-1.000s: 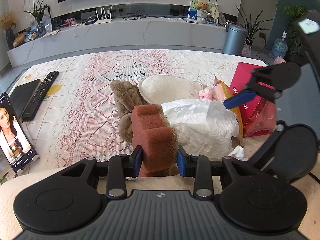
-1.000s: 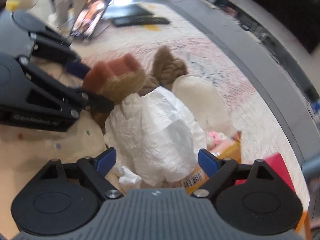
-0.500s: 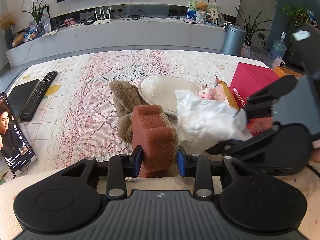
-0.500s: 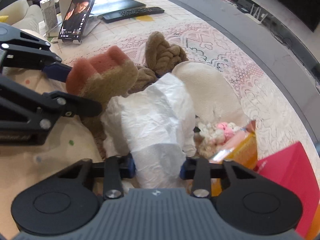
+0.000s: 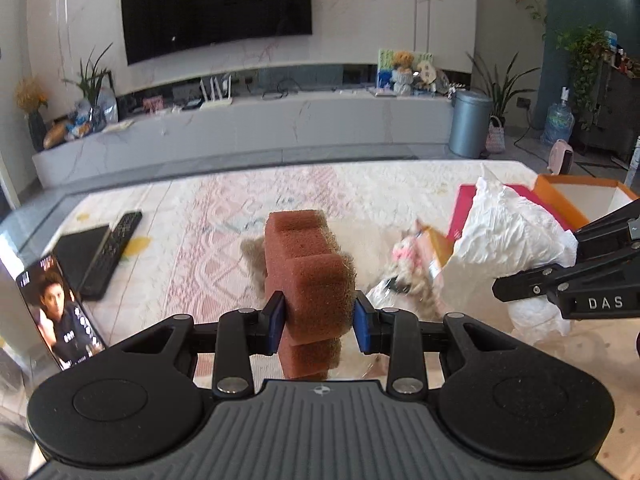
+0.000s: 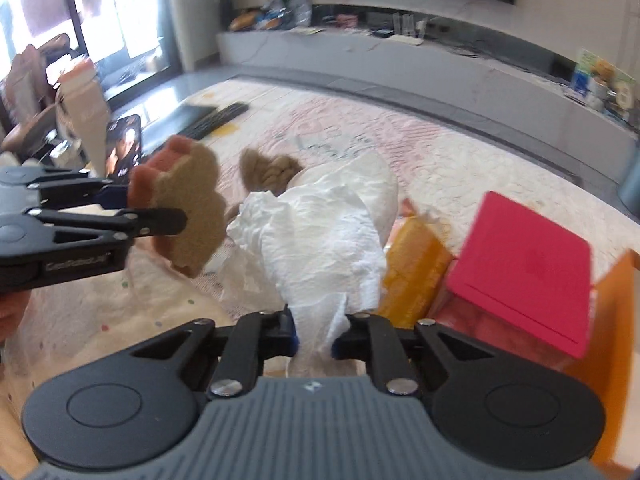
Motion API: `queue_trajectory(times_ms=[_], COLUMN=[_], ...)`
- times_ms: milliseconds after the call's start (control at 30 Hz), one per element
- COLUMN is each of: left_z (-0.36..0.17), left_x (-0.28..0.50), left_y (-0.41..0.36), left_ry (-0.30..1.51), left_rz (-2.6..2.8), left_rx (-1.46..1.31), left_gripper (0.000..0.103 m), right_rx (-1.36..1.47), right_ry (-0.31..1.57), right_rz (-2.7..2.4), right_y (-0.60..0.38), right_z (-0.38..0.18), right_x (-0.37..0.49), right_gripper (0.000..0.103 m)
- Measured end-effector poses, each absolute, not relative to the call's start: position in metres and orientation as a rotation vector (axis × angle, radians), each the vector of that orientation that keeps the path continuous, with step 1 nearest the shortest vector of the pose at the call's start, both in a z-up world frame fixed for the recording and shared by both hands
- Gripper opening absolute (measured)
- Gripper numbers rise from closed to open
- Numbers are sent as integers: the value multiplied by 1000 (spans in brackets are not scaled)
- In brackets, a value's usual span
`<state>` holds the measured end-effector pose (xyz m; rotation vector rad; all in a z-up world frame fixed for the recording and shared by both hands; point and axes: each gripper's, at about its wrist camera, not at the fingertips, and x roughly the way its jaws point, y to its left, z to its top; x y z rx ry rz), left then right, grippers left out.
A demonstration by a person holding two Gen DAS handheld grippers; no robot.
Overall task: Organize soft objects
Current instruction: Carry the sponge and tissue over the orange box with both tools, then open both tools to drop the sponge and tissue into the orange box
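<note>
My left gripper (image 5: pixel 316 322) is clamped on the sponge (image 5: pixel 308 264); its blue pads (image 5: pixel 276 322) press both flanks. The sponge stands on end, long axis running away from the camera, rust foam up and tan scouring face to the right, clear of the surface. My right gripper (image 6: pixel 314 338) is closing on the white crumpled paper (image 6: pixel 320 236), whose twisted neck sits between the pads, its bulk billowing forward. Below lies a pale lace-patterned cloth (image 5: pixel 224 240); a phone (image 5: pixel 60 312) and remote (image 5: pixel 110 246) rest at left, the pink box (image 6: pixel 524 268) at right. Only the right wrist view shows the brown braided item (image 6: pixel 266 168) clearly; only the left wrist view shows the wall television (image 5: pixel 216 4) whole.
</note>
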<state>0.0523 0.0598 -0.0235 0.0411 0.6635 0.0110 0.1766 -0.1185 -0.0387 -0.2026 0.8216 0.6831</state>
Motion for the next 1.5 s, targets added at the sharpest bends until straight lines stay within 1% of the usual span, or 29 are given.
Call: queue_trajectory(times_ms=[233, 433, 667, 800, 900, 967, 1200, 1367, 1500], left_z=[15, 44, 67, 62, 47, 37, -2, -19, -35], left_x=[57, 77, 127, 169, 206, 225, 247, 257, 267], left_y=[13, -41, -110, -148, -171, -186, -243, -254, -258], left_ry=[615, 581, 580, 652, 765, 815, 931, 1021, 1072], left_rz=[-147, -328, -548, -657, -743, -764, -712, -697, -685], left_rx=[56, 43, -20, -93, -188, -197, 14, 51, 59], left_gripper=[39, 39, 39, 39, 39, 38, 37, 37, 37], right_rx=[-67, -16, 7, 25, 74, 89, 141, 112, 124], right_ry=[759, 721, 674, 696, 749, 788, 972, 1073, 1108], right_rz=[569, 440, 271, 173, 115, 72, 39, 85, 123], right_y=[-177, -239, -303, -336, -364, -378, -415, -421, -423], right_z=[1, 34, 76, 86, 75, 60, -4, -40, -54], right_x=[163, 154, 159, 173, 188, 197, 233, 258, 270], right_gripper=[12, 12, 12, 12, 12, 12, 12, 12, 13])
